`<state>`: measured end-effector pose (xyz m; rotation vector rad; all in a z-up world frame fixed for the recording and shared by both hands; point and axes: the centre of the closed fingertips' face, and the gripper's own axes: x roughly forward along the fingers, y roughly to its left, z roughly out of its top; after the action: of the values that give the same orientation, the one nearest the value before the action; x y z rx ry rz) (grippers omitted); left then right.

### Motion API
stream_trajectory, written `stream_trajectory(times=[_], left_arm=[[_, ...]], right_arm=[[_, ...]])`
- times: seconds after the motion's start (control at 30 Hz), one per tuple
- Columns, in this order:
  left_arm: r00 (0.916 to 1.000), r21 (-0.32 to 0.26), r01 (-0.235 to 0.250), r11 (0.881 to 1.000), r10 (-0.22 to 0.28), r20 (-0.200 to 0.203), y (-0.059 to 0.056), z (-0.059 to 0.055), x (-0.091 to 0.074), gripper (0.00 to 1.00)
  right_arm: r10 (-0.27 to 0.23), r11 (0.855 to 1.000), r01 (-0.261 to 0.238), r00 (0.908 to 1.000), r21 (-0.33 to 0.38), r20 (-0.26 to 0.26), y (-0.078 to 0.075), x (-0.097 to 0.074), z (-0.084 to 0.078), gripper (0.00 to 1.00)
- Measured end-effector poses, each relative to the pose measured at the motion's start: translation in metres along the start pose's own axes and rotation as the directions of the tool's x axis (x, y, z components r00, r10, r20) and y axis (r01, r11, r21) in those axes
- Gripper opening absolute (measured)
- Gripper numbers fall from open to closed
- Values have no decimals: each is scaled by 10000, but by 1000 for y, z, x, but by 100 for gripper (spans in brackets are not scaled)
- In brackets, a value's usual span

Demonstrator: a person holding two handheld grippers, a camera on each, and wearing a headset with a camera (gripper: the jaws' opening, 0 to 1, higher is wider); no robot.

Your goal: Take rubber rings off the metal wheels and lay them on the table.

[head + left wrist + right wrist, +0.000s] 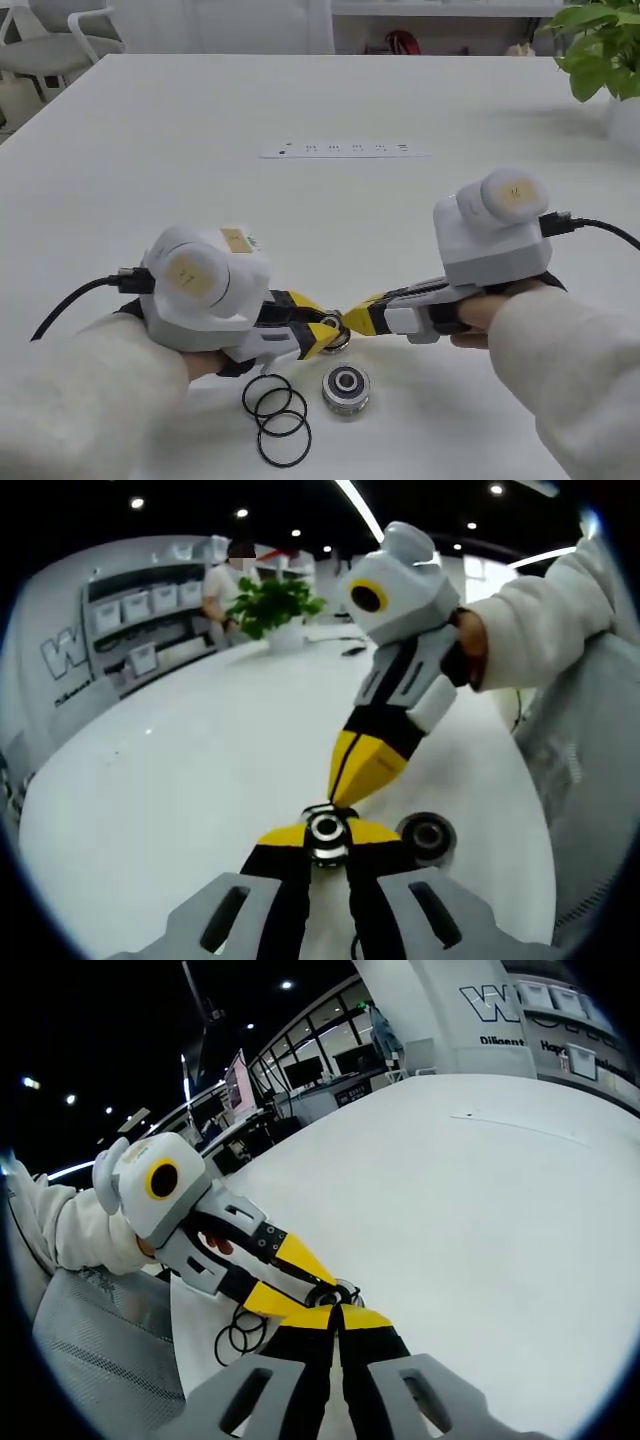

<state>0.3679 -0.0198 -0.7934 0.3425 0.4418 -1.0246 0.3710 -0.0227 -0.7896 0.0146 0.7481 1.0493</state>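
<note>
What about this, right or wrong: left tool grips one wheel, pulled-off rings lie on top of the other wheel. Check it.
Wrong on the rings: the head view shows them on the table beside the other wheel, not on it. The left tool does grip one wheel.

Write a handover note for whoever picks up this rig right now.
Left tongs: shut on a small silver metal wheel, held over the white table.
Right tongs: shut, tips at that wheel's rim; whether they pinch its ring is unclear.
Done: three thin black rubber rings lie overlapping on the table.
A second silver metal wheel lies flat beside them; whether it carries a ring is unclear.
Left: probably peel the held wheel's ring and lay it with the others.
</note>
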Motion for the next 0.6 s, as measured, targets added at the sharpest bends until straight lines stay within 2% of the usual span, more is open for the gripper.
stream_trajectory(times=[0.27,0.47,0.6], left_arm=[[10000,0,12,10000,-12,64,0,0,0,14],[9999,-105,-24,9999,26,146,-1,0,-1,14],[9998,10,-38,10000,37,185,-1,0,-1,14]], right_arm=[[126,9999,-126,9999,-11,44,3,0,2,0],[553,9983,-558,9978,139,354,13,2,8,0],[371,9992,-374,9990,109,236,8,2,5,0]])
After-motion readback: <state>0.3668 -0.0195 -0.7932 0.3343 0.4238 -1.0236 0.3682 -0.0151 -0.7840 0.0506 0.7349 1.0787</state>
